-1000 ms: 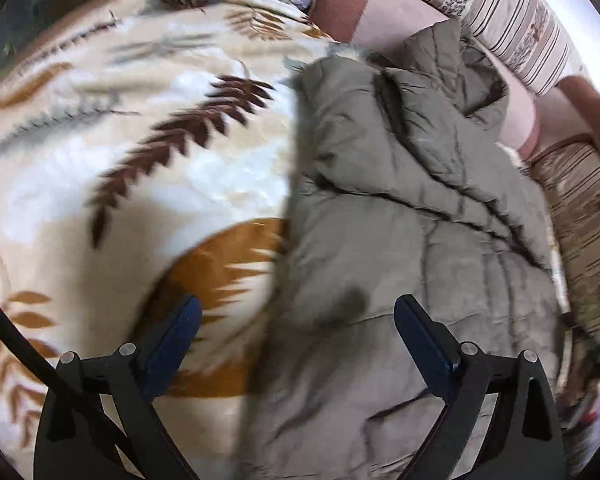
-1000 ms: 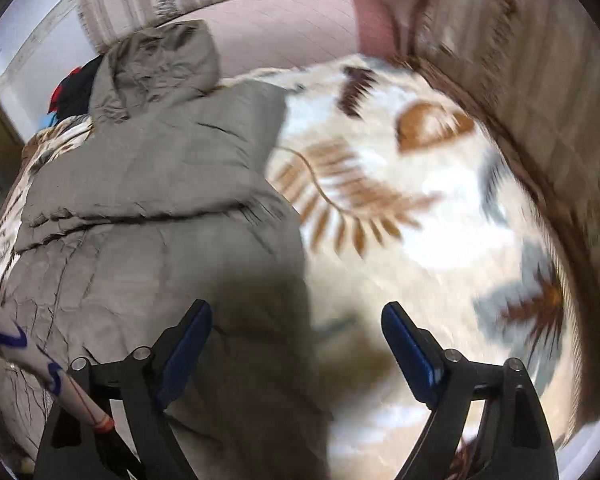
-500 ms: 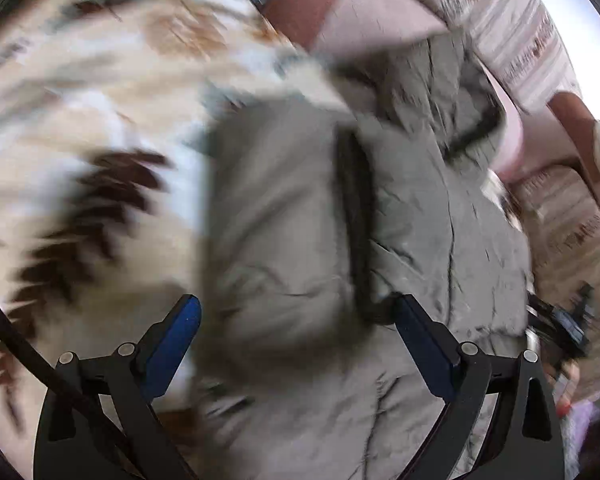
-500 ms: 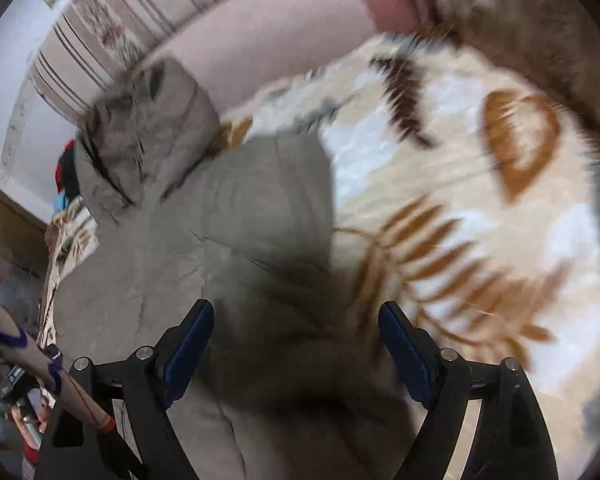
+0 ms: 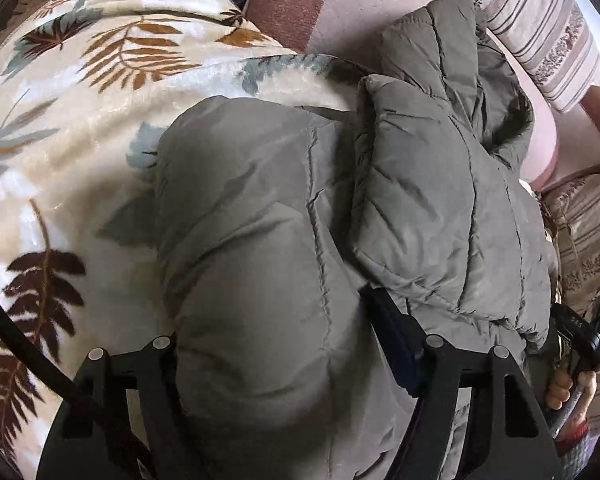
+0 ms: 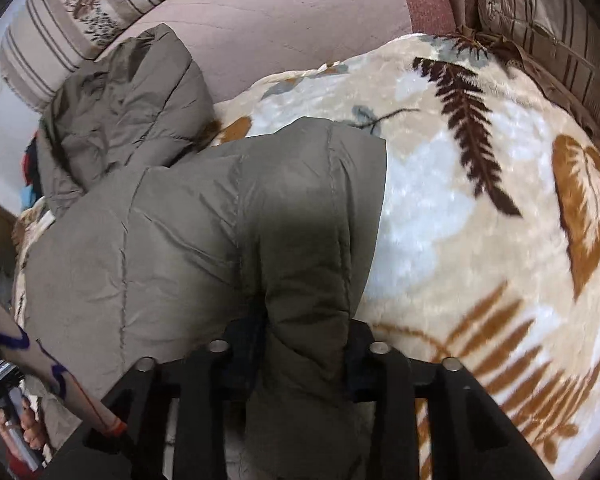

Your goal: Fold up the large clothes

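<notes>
A large olive-grey puffer jacket lies on a leaf-patterned blanket on a sofa. Its hood lies toward the sofa back. My left gripper has its jaws wide apart around a thick fold of the jacket's left side, which bulges between the fingers. My right gripper is shut on a bunched fold of the jacket along its right edge. The hood also shows in the right wrist view.
The pink sofa seat and striped cushions lie beyond the jacket. A striped armrest stands at the right. The other hand with its gripper handle shows at the left wrist view's right edge.
Both grippers have moved forward onto the jacket. The right gripper went from wide open to shut on a fold. The left gripper now has jacket fabric bulging between its fingers.
</notes>
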Demonstrator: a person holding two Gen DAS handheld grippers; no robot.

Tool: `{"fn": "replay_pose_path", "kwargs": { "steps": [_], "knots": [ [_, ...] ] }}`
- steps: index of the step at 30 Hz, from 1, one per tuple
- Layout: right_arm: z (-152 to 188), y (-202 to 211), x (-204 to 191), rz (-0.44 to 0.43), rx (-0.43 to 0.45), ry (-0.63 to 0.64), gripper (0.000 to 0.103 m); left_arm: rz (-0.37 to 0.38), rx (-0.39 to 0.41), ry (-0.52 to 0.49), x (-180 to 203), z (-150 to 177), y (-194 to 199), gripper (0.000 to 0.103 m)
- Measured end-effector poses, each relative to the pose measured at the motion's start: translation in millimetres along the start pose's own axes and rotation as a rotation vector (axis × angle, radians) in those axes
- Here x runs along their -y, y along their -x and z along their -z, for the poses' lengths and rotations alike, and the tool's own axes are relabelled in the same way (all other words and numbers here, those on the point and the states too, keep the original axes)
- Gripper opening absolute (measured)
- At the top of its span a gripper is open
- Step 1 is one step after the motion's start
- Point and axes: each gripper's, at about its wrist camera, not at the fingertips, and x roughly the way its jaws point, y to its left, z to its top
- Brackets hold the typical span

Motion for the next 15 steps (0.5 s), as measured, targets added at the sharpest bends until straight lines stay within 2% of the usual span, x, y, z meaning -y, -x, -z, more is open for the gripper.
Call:
{"fn": "replay_pose_path", "kwargs": {
  "steps": [2, 3, 4, 7, 9, 12, 15],
  "knots": [
    [0.9, 5.7, 2.3, 0.023, 0.018, 0.008, 0.060, -0.012, 0.019, 0.002, -2.1, 7.4, 8.9, 0.073],
    [1.9, 9.3, 4.8, 0.032, 0.025, 0.010, 0.069, -0.014, 0.027, 0.009, -4.8, 11.9, 15.6, 0.073],
    [7.8, 17.1, 8.1, 0.050, 0.043, 0.007, 0.071, -0.008, 0.040, 0.020, -8.9, 17.2, 25.6, 0.073],
    [22.9, 47.0, 16.0, 0.069, 0.116, 0.010, 0.071, 0.034, 0.102, 0.039, -20.0, 23.1, 53.3, 0.075],
    [36.3, 68.3, 19.1, 0.075, 0.150, 0.020, 0.071, 0.065, 0.126, 0.045, -19.8, 21.8, 65.4, 0.082],
    [57.6, 96.6, 22.0, 0.030, 0.166, 0.046, 0.071, 0.102, 0.148, 0.036, -8.9, 9.6, 72.7, 0.082],
    [77.6, 112.5, 21.7, -0.013, 0.162, 0.068, 0.071, 0.141, 0.178, 0.025, 9.2, -9.3, 65.7, 0.088]
  ]
}}
